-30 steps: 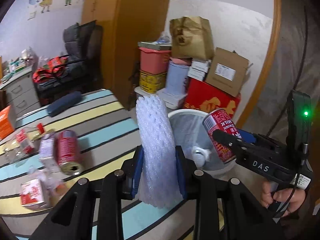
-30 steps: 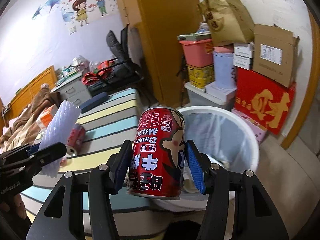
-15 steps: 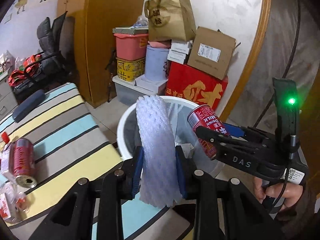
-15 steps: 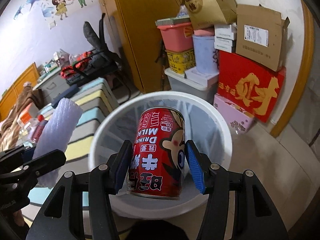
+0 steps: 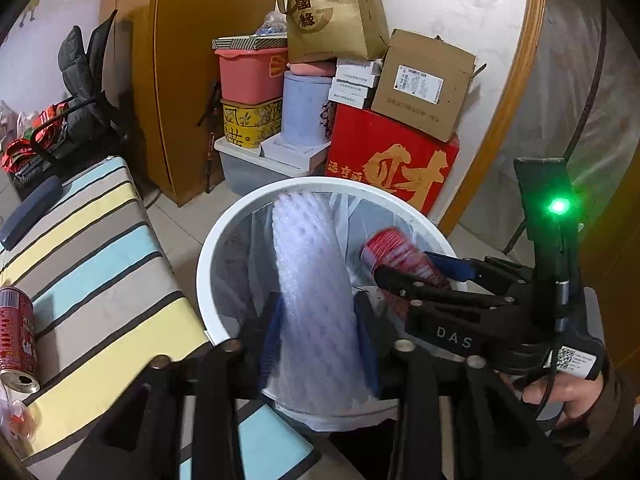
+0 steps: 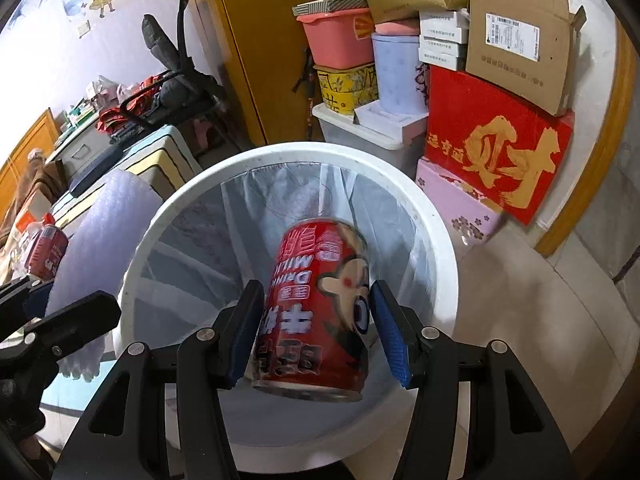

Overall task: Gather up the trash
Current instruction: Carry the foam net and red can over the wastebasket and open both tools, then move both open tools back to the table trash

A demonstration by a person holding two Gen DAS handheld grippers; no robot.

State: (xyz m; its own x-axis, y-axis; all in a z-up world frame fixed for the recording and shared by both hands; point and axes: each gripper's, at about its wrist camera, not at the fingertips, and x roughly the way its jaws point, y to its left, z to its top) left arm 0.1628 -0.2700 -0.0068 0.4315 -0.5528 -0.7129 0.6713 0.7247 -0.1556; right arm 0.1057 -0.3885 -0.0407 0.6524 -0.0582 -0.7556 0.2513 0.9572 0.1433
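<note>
Item, left gripper [image 5: 316,336]: carries a white foam-net sleeve [image 5: 310,280] upright between its blue pads, over the near rim of the white waste bin [image 5: 208,248]; jaws opening at this moment, sleeve between them, and the motion blur leaves it unclear whether the pads still press on it. Item, right gripper [image 6: 320,334]: a red milk-drink can [image 6: 320,304] (cartoon face on the label, print upside down) sits between its blue pads over the bin's mouth, tilted and blurred, with a sliver of daylight beside each pad; read as let go or very nearly so, jaws standing a touch wider than the can. Item, waste bin: lined with a clear plastic bag [image 6: 280,200], set on the floor at the corner of the striped table [image 5: 100,272]. Item, still uncollected: a second red can [image 5: 16,340] lying on its side near the table's left edge. Handling note, as judgement: the step is the drop; both pieces should fall best if each gripper holds steady inside the rim line while the jaws spread fully, the light sleeve especially, since it may cling to a pad or tip outward over the near rim onto the table
</note>
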